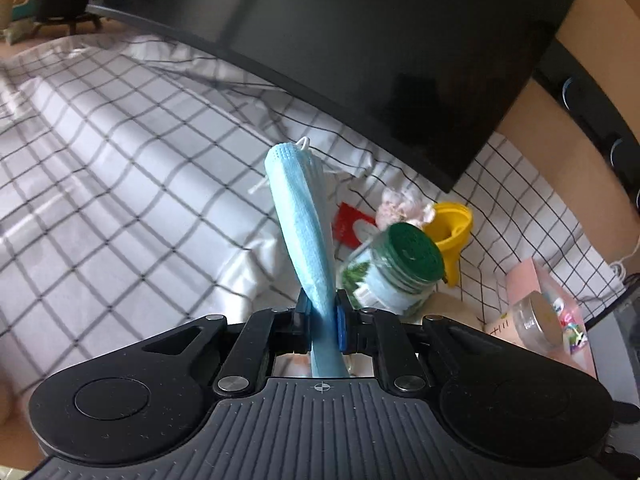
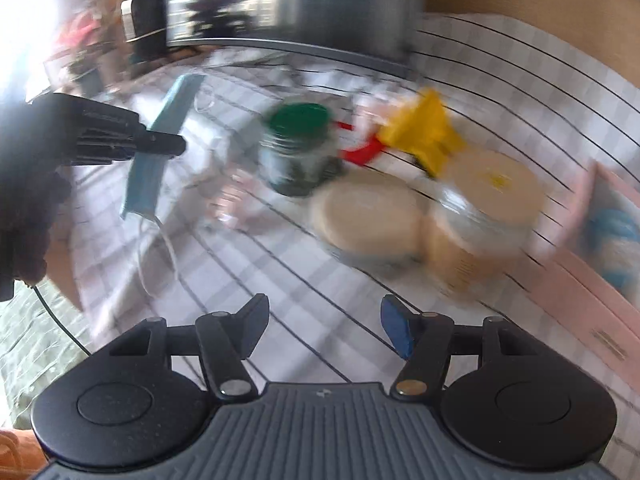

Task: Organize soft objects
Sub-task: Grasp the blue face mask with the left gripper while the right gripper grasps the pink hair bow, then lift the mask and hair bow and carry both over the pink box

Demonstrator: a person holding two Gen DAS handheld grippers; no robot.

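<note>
My left gripper [image 1: 322,312] is shut on a light blue face mask [image 1: 300,216], folded lengthwise, and holds it up above the checked cloth [image 1: 120,184]. Its white ear loops hang at the far end. In the right wrist view the left gripper [image 2: 168,146] shows at the left with the mask [image 2: 160,140] hanging through it. My right gripper [image 2: 324,328] is open and empty above the cloth, right of the left one. That view is blurred by motion.
A dark monitor [image 1: 360,40] stands at the back. A green-lidded jar [image 1: 400,268], a yellow funnel [image 1: 452,232], a red packet [image 1: 352,224], a pink box [image 1: 552,312] and two beige-lidded jars [image 2: 368,216] crowd the right side.
</note>
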